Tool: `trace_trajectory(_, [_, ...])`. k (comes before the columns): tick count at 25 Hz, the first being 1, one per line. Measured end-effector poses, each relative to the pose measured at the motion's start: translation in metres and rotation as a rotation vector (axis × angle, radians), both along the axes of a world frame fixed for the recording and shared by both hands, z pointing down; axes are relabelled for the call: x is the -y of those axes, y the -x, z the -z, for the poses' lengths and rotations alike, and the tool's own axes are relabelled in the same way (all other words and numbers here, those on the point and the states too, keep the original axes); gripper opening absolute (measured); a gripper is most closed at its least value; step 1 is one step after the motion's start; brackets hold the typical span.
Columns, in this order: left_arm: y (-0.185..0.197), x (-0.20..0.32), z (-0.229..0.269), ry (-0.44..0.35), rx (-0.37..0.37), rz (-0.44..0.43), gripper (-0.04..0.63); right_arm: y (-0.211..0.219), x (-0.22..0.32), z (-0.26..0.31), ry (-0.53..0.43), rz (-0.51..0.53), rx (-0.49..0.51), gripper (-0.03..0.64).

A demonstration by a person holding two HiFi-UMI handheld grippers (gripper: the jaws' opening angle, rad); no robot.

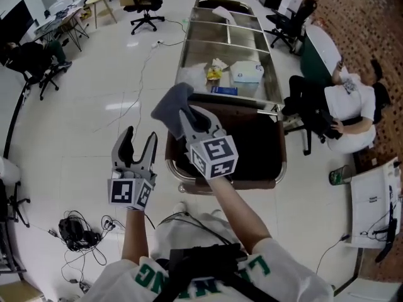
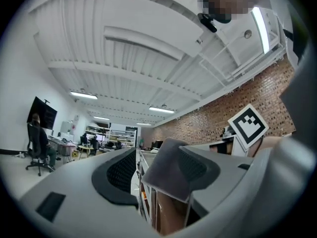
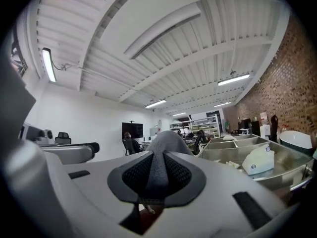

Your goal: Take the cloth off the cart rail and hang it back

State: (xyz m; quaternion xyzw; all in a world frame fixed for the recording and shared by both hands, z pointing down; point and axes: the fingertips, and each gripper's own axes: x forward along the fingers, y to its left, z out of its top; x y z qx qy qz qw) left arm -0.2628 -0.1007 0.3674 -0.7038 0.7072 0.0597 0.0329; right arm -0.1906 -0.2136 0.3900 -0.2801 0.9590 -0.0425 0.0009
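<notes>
A grey cloth [image 1: 171, 102] hangs in the air over the near left corner of the steel cart [image 1: 271, 74], with my right gripper [image 1: 187, 117] shut on it. In the right gripper view the cloth [image 3: 166, 143] is pinched between the two black pads and sticks up beyond them. My left gripper [image 1: 138, 145] is lower and to the left, over the floor beside the cart, and is open with nothing between its fingers. In the left gripper view its jaws [image 2: 148, 175] stand apart, and the right gripper's marker cube [image 2: 247, 125] shows at the right.
The cart's trays hold a white packet [image 1: 247, 72], a yellow item [image 1: 213, 74] and a white bottle [image 3: 257, 160]. A seated person [image 1: 343, 106] is right of the cart. Office chairs [image 1: 146, 8] stand at the back, and cables [image 1: 79, 231] lie on the floor at the left.
</notes>
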Motion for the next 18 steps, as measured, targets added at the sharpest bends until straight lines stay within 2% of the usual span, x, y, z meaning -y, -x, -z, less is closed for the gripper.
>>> trace_trajectory(2, [0.007, -0.007, 0.000, 0.000, -0.001, 0.017, 0.264, 0.012, 0.008, -0.015, 0.049, -0.032, -0.033, 0.074])
trace_trajectory(6, [0.014, -0.017, -0.002, 0.005, -0.005, 0.031, 0.264, 0.019, 0.019, -0.066, 0.150, -0.088, -0.168, 0.075])
trace_trajectory(11, [0.016, -0.018, -0.006, 0.011, -0.016, 0.023, 0.264, 0.028, 0.011, -0.119, 0.314, -0.032, -0.262, 0.083])
trace_trajectory(15, [0.016, -0.017, -0.010, 0.020, -0.023, 0.012, 0.264, 0.034, 0.004, -0.140, 0.358, 0.017, -0.331, 0.146])
trace_trajectory(18, [0.016, -0.015, -0.013, 0.025, -0.029, 0.006, 0.264, 0.032, 0.005, -0.142, 0.379, 0.040, -0.324, 0.188])
